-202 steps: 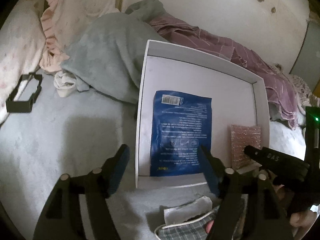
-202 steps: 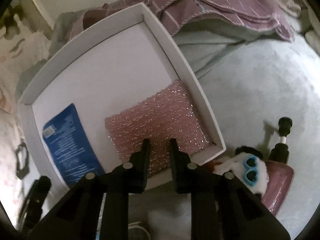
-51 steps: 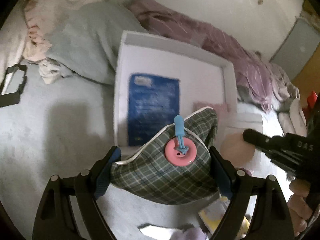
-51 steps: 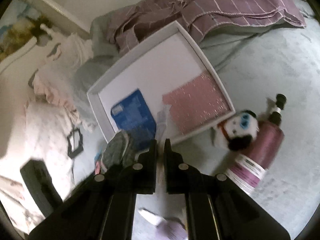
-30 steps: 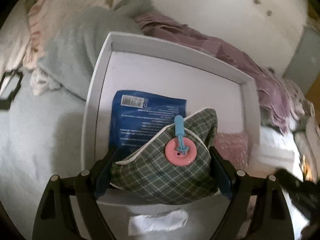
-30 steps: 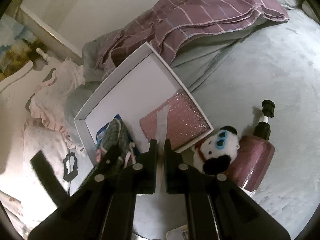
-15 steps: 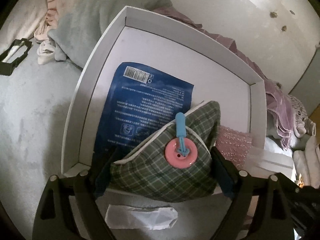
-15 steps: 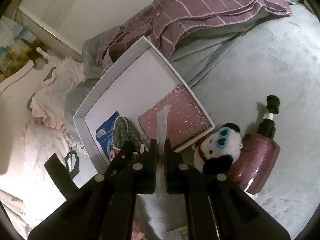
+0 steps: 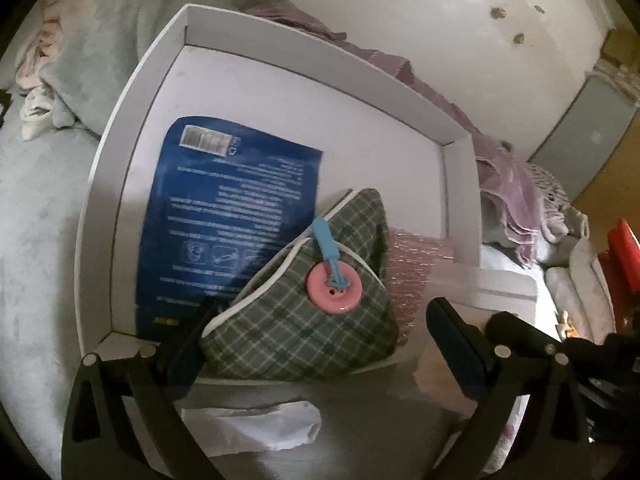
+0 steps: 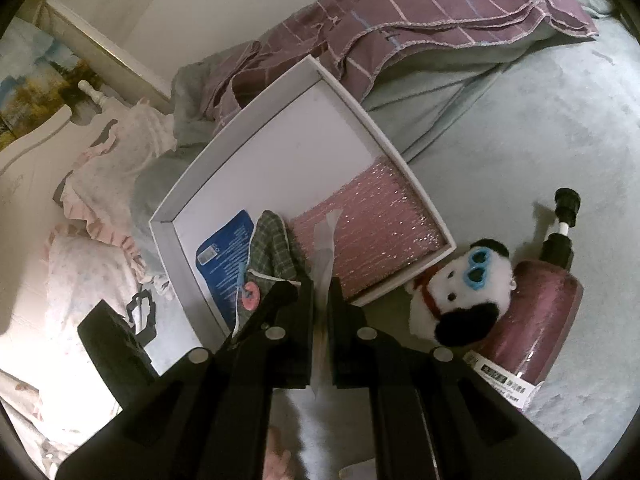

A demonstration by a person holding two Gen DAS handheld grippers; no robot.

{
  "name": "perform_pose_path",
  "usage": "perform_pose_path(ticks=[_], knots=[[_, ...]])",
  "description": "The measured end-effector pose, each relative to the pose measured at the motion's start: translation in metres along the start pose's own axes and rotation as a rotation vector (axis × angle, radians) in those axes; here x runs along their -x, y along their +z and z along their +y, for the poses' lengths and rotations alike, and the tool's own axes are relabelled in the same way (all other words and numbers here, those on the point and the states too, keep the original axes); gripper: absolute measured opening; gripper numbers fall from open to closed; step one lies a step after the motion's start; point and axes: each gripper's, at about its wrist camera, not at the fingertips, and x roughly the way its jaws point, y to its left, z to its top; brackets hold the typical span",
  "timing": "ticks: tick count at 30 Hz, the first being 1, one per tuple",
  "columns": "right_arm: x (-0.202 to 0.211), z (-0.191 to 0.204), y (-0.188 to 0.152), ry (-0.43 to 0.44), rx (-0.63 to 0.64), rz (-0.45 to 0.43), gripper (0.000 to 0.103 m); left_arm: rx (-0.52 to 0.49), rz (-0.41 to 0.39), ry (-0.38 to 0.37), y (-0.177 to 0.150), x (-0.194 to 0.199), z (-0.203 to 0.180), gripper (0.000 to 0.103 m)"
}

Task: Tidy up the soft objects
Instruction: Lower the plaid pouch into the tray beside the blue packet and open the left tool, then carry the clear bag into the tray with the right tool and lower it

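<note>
We note a pale grey-blue bed cover (image 10: 560,128) as the working surface, with a white wall behind. On it lies a shallow white box (image 9: 132,128). The green plaid pouch (image 9: 304,320), with a pink button (image 9: 334,287) and a blue tab (image 9: 326,238), sits at the near edge of the box, lying partly over a blue printed packet (image 9: 224,208) to its left and against a pink glittery pad (image 10: 368,236) to its right. The left gripper (image 9: 320,344) has just been opening; its jaws now stand wide, the right finger clear of the pouch, the left finger close beside it, and we cannot tell whether that one touches. The right gripper (image 10: 320,308) is pinched narrow on a thin translucent strip (image 10: 326,236) that rises from between its fingers. Right of the box lie a white-and-black plush toy (image 10: 464,292) and a pink pump bottle (image 10: 536,312), touching each other. A crumpled white wrapper (image 9: 256,426) lies near the box's near edge. Far off, a purple striped blanket (image 10: 420,8) is heaped.
</note>
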Motion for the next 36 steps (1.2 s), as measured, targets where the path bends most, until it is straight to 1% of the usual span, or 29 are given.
perform_pose_path(ticks=[1, 4, 6, 9, 10, 12, 13, 18, 19, 20, 23, 26, 29, 31, 32, 34, 36], knots=[[0.0, -0.001, 0.0, -0.001, -0.002, 0.0, 0.008, -0.002, 0.003, -0.016, 0.0, 0.001, 0.0, 0.1], [0.0, 0.0, 0.0, -0.002, 0.001, -0.002, 0.008, 0.014, 0.007, -0.024, 0.004, 0.003, 0.001, 0.1], [0.0, 0.0, 0.001, -0.003, 0.005, -0.007, 0.007, 0.028, -0.007, -0.029, 0.007, 0.014, 0.011, 0.101], [0.0, 0.002, 0.0, 0.008, 0.009, -0.01, 0.007, -0.003, -0.033, -0.046, 0.016, 0.033, 0.016, 0.101], [-0.001, 0.004, 0.0, 0.018, 0.014, -0.01, 0.007, -0.02, -0.038, -0.029, 0.017, 0.038, 0.016, 0.101], [-0.002, 0.009, -0.002, 0.038, 0.022, -0.005, 0.007, -0.058, -0.054, 0.03, 0.019, 0.043, 0.016, 0.101], [-0.003, 0.011, -0.003, 0.049, 0.028, -0.004, 0.007, -0.081, -0.068, 0.08, 0.02, 0.047, 0.018, 0.101], [-0.006, 0.025, -0.008, 0.091, 0.07, -0.013, 0.007, -0.136, -0.116, 0.25, 0.023, 0.064, 0.026, 0.101], [-0.007, 0.028, -0.01, 0.103, 0.076, -0.014, 0.007, -0.146, -0.13, 0.279, 0.023, 0.068, 0.028, 0.101], [-0.009, 0.032, -0.011, 0.115, 0.082, -0.01, 0.007, -0.15, -0.133, 0.287, 0.025, 0.07, 0.03, 0.101], [-0.018, 0.044, -0.017, 0.159, 0.101, 0.016, 0.008, -0.139, -0.126, 0.251, 0.028, 0.078, 0.042, 0.101], [-0.026, 0.058, -0.02, 0.193, 0.134, 0.038, 0.007, -0.131, -0.122, 0.232, 0.03, 0.083, 0.055, 0.101], [-0.034, 0.07, -0.018, 0.182, 0.165, 0.053, 0.007, -0.124, -0.129, 0.235, 0.033, 0.09, 0.068, 0.101], [-0.048, 0.081, -0.012, 0.171, 0.195, 0.084, 0.007, -0.101, -0.119, 0.228, 0.036, 0.09, 0.076, 0.1], [-0.054, 0.086, -0.011, 0.165, 0.208, 0.099, 0.007, -0.091, -0.108, 0.227, 0.037, 0.088, 0.08, 0.1], [-0.066, 0.097, -0.008, 0.167, 0.25, 0.123, 0.007, -0.078, -0.093, 0.225, 0.038, 0.088, 0.087, 0.094], [-0.075, 0.105, -0.008, 0.166, 0.289, 0.145, 0.007, -0.043, -0.074, 0.227, 0.039, 0.086, 0.097, 0.089]])
